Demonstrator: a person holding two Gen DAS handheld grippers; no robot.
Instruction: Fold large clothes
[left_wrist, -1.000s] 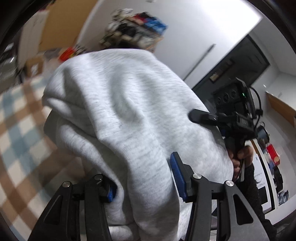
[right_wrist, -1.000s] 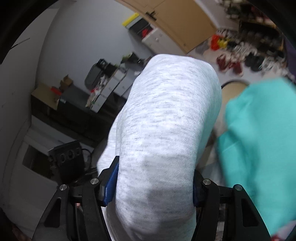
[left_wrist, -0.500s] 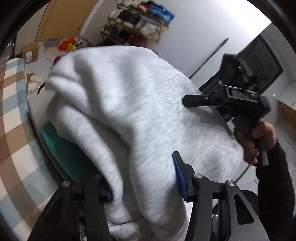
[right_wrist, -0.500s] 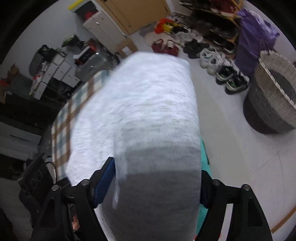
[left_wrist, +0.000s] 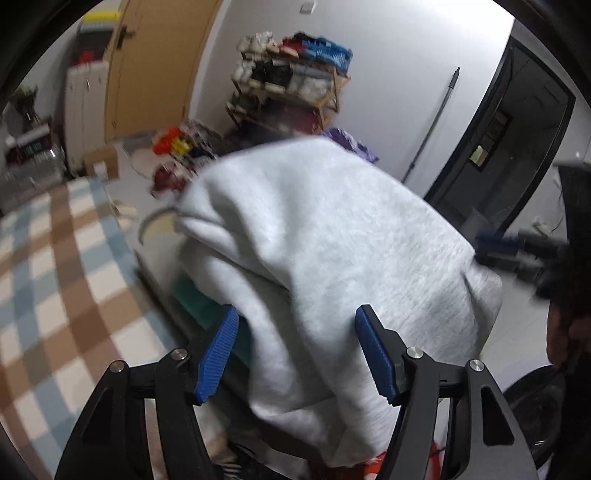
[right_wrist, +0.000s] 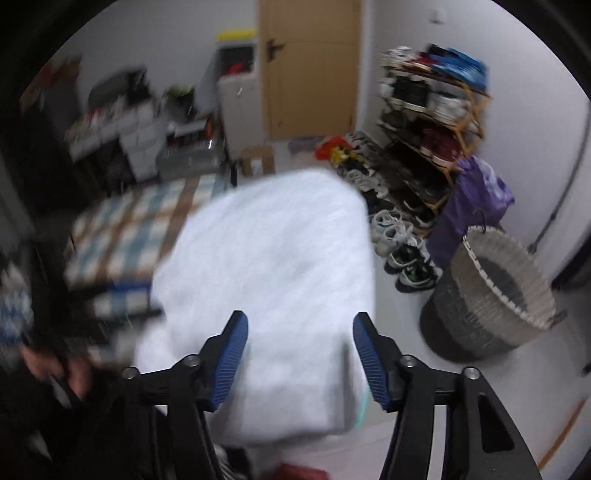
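Our folded pale grey fleece sweatshirt (left_wrist: 332, 236) rests on a teal garment (left_wrist: 199, 299) beside the checked cloth (left_wrist: 55, 258). Our left gripper (left_wrist: 295, 354) has just been opening, the right gripper (right_wrist: 299, 358) closing; both stand apart, pads clear of the fabric. This fold looks done; other clothes may remain.

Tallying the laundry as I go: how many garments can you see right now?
2. A folded grey sweatshirt fills the foreground of both views. A teal garment lies under it, showing only at the sweatshirt's left edge. More may be hidden beneath.
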